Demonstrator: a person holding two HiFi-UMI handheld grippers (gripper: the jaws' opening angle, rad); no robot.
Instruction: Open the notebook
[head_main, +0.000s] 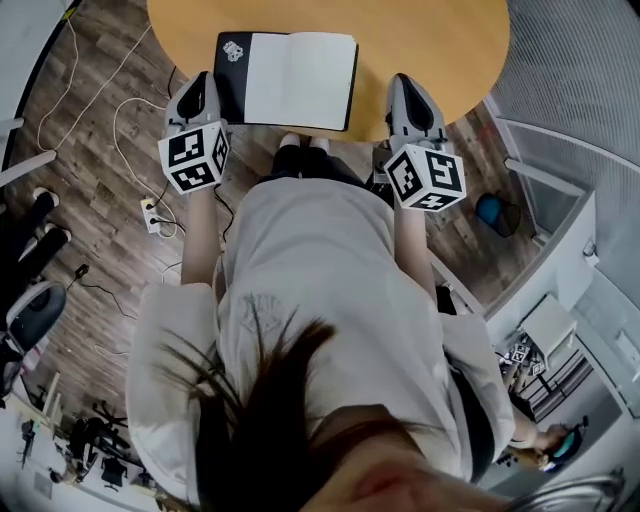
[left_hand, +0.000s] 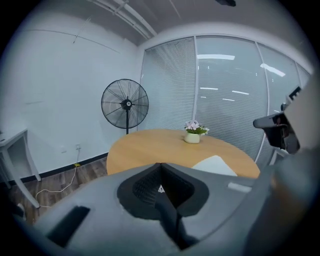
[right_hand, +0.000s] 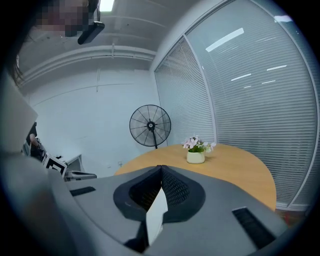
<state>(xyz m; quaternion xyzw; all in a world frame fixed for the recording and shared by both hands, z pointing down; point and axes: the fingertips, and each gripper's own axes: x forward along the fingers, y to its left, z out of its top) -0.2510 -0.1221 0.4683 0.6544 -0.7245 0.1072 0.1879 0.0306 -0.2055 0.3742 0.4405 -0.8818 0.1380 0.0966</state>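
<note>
Notebook (head_main: 285, 80) lies open on the round table (head_main: 440, 40), between both grippers. Left gripper (head_main: 199, 88) — jaws pressed together, nothing held. Right gripper (head_main: 404, 88) — jaws closed on a thin white strip (right_hand: 156, 215).

Your room evenly bright, light reflections (left_hand: 215, 57) streaking the glass wall (left_hand: 235, 115) at one o'clock, notebook (head_main: 300, 80) page washed white, fisheye edges dark, near foreground blurred.

Head view looks down; 2 gripper views apparently share the table (left_hand: 150, 147).
</note>
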